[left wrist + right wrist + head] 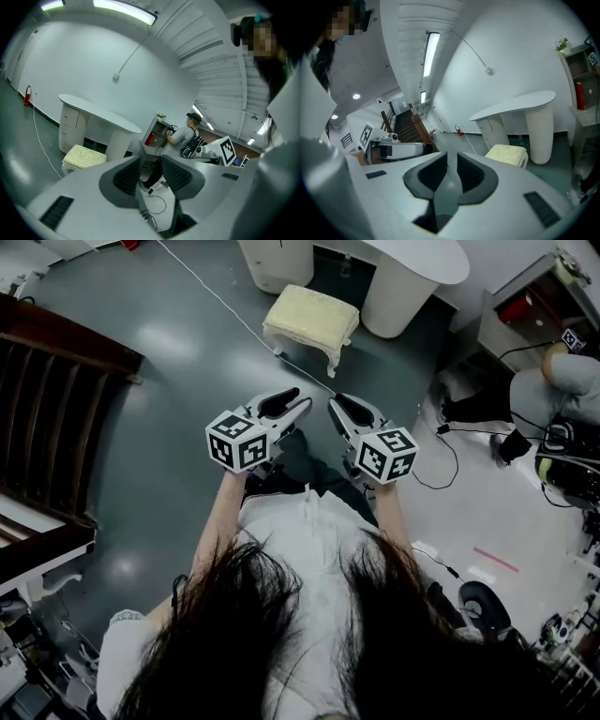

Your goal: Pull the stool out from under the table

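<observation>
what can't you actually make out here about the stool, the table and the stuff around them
- Stool legs: in the head view, its cushion covers most of them.
- Table: the top edge of the head view cuts it off, so its full shape is unseen.
- Seated person: partly cropped by the right edge of the head view.
- White cable: in the head view, its far end runs off the top edge.

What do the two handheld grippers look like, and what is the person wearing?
Both the left gripper and right gripper have pale grey, rounded shells with black ribbed pads inside the jaws. Each carries a white cube printed with black square markers. The person wears a white top.
</observation>
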Motion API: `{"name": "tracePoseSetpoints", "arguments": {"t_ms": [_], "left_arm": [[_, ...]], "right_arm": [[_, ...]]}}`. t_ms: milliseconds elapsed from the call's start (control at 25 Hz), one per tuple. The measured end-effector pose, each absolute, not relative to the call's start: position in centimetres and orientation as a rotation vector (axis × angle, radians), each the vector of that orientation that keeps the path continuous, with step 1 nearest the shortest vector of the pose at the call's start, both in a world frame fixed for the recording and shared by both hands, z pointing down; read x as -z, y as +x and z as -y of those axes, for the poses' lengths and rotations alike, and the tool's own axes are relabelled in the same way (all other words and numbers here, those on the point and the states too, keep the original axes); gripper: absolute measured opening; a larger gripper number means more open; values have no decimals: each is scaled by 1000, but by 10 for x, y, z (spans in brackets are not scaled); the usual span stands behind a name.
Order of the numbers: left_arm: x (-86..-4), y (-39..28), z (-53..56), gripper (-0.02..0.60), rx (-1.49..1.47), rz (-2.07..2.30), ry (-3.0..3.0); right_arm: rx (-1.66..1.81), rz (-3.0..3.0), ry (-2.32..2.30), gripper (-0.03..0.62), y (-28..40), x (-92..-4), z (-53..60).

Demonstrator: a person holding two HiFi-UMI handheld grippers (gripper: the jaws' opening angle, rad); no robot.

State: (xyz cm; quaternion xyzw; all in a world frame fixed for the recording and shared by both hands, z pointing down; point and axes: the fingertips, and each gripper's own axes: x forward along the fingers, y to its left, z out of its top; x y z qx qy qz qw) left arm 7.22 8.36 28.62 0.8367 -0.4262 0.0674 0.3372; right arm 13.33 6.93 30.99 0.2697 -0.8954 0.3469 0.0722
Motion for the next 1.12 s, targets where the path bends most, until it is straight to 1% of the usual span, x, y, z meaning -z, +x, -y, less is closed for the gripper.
{"name": "tracePoseSetpoints", "arguments": {"t_ms": [760, 1120], "left_arm": [[-277, 76, -80, 156, -183, 1115, 2203], [-275, 69, -71, 156, -197, 1145, 2197]], "right_arm": [[-1001, 2713, 808, 73, 137, -303, -70], [-1000, 2718, 849, 72, 150, -302, -64]]}}
